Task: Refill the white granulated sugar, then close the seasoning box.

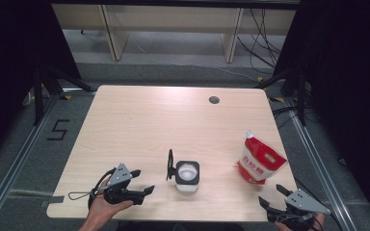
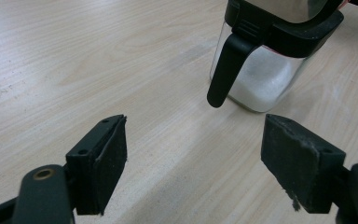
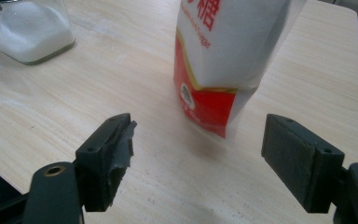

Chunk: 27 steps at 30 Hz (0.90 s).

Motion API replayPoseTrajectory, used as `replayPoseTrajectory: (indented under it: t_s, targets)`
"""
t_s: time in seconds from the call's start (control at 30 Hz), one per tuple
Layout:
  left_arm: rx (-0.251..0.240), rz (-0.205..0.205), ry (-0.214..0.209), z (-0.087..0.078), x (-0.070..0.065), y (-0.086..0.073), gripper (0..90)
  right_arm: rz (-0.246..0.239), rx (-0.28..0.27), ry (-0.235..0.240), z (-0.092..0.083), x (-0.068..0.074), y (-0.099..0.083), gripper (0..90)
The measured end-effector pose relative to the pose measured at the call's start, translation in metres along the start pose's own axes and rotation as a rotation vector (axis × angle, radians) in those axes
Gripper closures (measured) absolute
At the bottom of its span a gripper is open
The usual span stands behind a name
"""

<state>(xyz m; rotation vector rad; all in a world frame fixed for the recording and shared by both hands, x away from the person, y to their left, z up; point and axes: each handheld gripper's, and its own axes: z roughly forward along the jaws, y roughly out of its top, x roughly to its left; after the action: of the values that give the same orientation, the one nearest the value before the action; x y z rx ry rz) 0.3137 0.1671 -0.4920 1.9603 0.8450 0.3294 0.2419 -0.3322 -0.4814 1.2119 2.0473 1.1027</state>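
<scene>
A square glass jar point(image 1: 188, 176) holding white sugar stands near the table's front middle, its black lid point(image 1: 170, 164) flipped up on the left side. In the left gripper view the jar point(image 2: 261, 84) is just ahead and to the right of my left gripper point(image 2: 193, 140), which is open with nothing between its pads. On the table that left gripper point(image 1: 144, 181) lies to the left of the jar. A red and white sugar pouch point(image 1: 260, 161) stands upright at the right. My right gripper point(image 1: 270, 193) is open just in front of the pouch point(image 3: 223, 56), apart from it.
The light wooden table point(image 1: 149, 120) has a round cable hole point(image 1: 214, 100) at its far right. The right gripper sits at the front right corner, close to the table's edge. Desk legs and cables lie on the floor beyond the table.
</scene>
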Motion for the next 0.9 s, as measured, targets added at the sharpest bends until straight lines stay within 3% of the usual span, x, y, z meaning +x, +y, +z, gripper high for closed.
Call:
replayPoseTrajectory:
  t_s: [0.1, 0.2, 0.27, 0.3, 0.33, 0.47, 0.5, 0.57, 0.6, 0.63, 0.67, 0.7, 0.77, 0.8, 0.9]
  targets:
    - [-0.011, -0.022, -0.013, 0.001, -0.002, 0.000, 22.0, -0.042, -0.013, 0.009, 0.001, -0.001, 0.000, 24.4]
    - [-0.014, -0.020, -0.017, 0.001, -0.002, 0.001, 22.1, -0.034, 0.004, 0.011, 0.001, 0.003, 0.000, 24.1]
    - [-0.005, -0.017, -0.011, 0.001, -0.002, 0.001, 22.0, -0.049, 0.009, 0.026, 0.002, 0.003, -0.001, 24.1]
    - [-0.003, -0.006, -0.012, 0.001, -0.002, 0.002, 22.0, -0.081, -0.001, 0.018, 0.002, 0.003, 0.000, 24.1]
    - [-0.004, 0.003, -0.019, 0.001, -0.001, 0.002, 22.0, -0.054, 0.014, 0.027, 0.002, 0.005, -0.001, 24.0]
    - [-0.003, 0.006, -0.011, 0.001, -0.001, 0.004, 22.4, -0.067, 0.015, 0.050, 0.004, 0.006, 0.000, 24.0]
    - [-0.012, 0.003, -0.025, 0.001, -0.002, 0.005, 24.3, -0.039, 0.029, 0.036, 0.002, 0.009, -0.001, 24.0]
    - [-0.003, -0.008, -0.026, 0.000, -0.004, 0.008, 30.7, -0.092, 0.006, 0.036, 0.005, 0.006, 0.000, 24.0]
    - [-0.012, 0.001, -0.037, 0.000, -0.004, 0.009, 34.9, -0.074, 0.030, 0.044, 0.005, 0.007, 0.000, 24.0]
    - [-0.021, 0.002, -0.038, -0.001, -0.005, 0.012, 41.2, -0.090, 0.023, 0.041, 0.005, 0.006, 0.000, 24.0]
    - [-0.028, 0.013, -0.042, -0.002, -0.006, 0.015, 46.0, -0.082, 0.019, 0.041, 0.006, 0.008, 0.000, 24.0]
    - [-0.038, 0.011, -0.039, -0.003, -0.008, 0.017, 52.4, -0.032, 0.052, 0.049, 0.004, 0.012, 0.000, 24.1]
    - [-0.043, 0.048, -0.034, -0.005, -0.008, 0.022, 62.9, -0.121, 0.010, 0.037, 0.007, 0.007, 0.001, 24.1]
    - [-0.046, 0.037, -0.030, -0.005, -0.011, 0.023, 66.5, -0.104, 0.015, 0.050, 0.007, 0.008, 0.001, 24.1]
    - [-0.060, 0.076, -0.032, -0.005, -0.013, 0.030, 78.0, -0.083, 0.034, 0.066, 0.007, 0.010, 0.000, 24.2]
